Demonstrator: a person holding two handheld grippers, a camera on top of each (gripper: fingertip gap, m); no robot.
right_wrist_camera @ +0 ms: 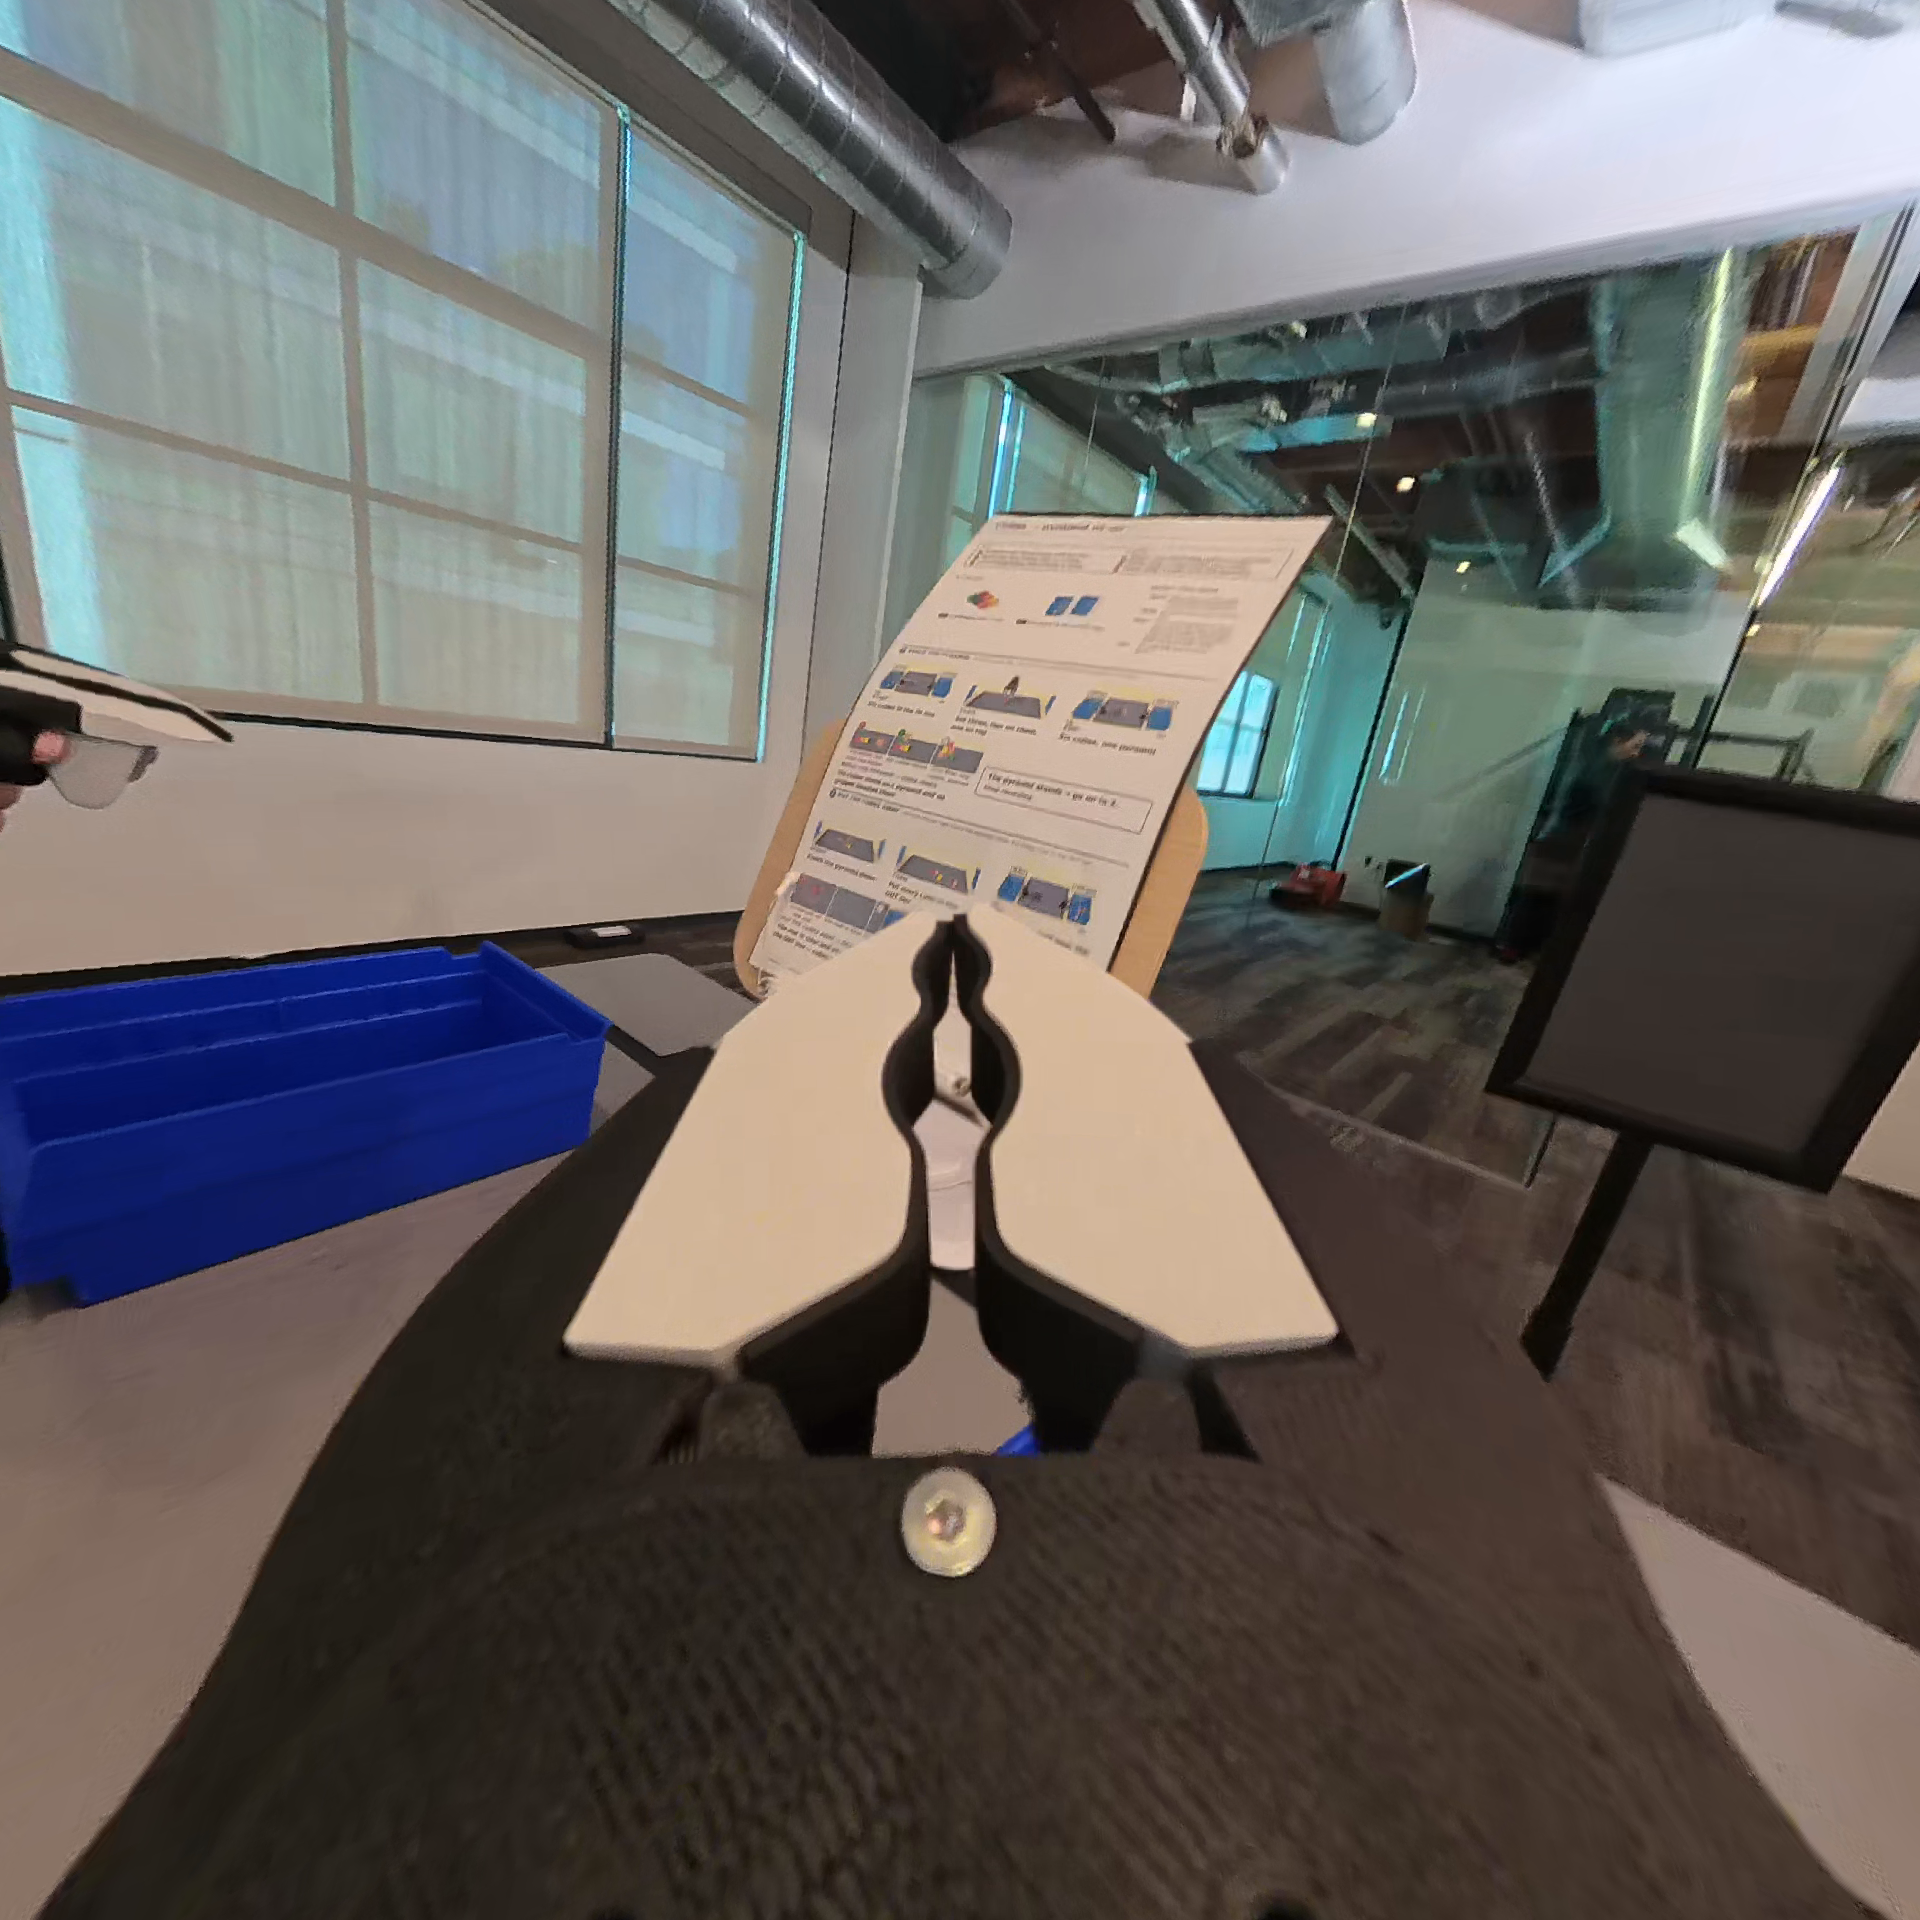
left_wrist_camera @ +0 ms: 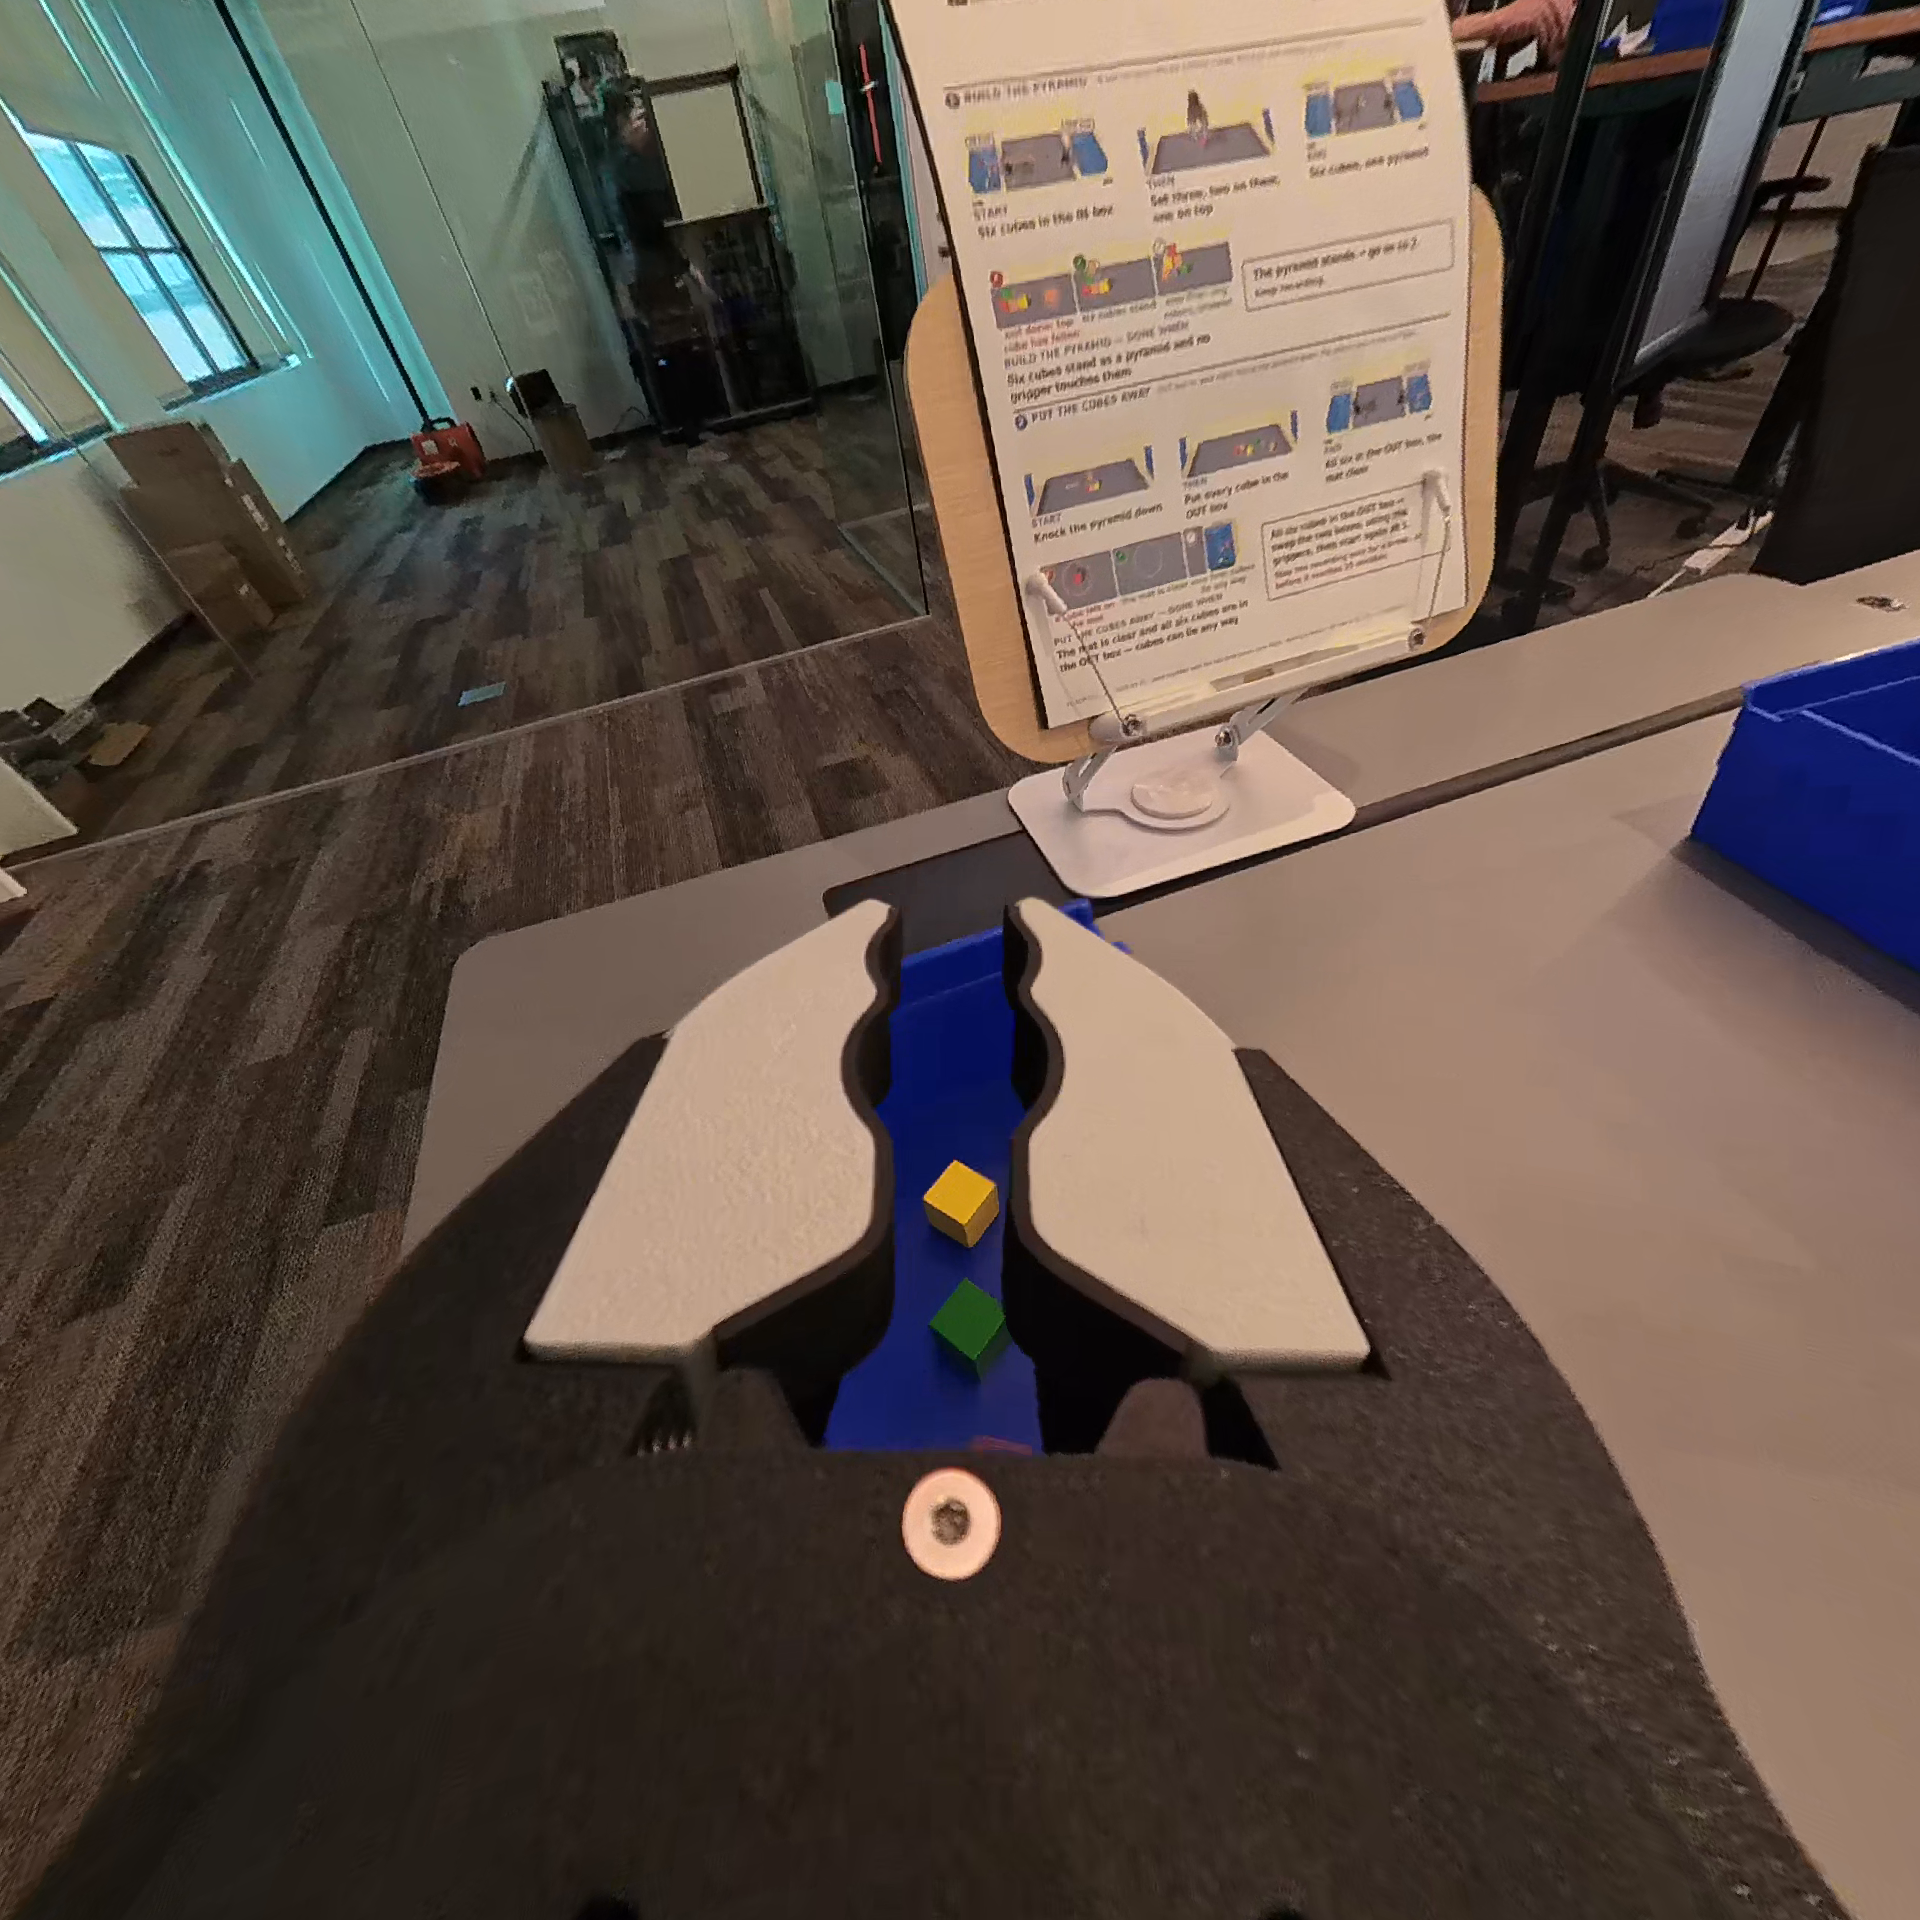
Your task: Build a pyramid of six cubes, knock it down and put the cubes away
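In the left wrist view my left gripper [left_wrist_camera: 951, 920] is open and empty, hovering over a blue bin [left_wrist_camera: 951, 1023]. Between the fingers I see a yellow cube [left_wrist_camera: 961, 1202] and a green cube [left_wrist_camera: 969, 1327] lying on the bin's floor, well below the pads. In the right wrist view my right gripper [right_wrist_camera: 954, 928] is shut with its fingertips touching and nothing between them, raised above the grey table [right_wrist_camera: 156, 1455]. A second blue bin [right_wrist_camera: 291, 1091] stands to its left; no cubes show in the part of it I can see.
An instruction sheet on a wooden stand [left_wrist_camera: 1216, 395] stands at the table's far edge, also in the right wrist view [right_wrist_camera: 1018, 748]. Another blue bin [left_wrist_camera: 1829, 810] is at the right. The other gripper [right_wrist_camera: 94, 727] shows at the far left. A dark board on a post [right_wrist_camera: 1725, 977] stands to the right. The left gripper's tips are roughly 55 cm from the right gripper's.
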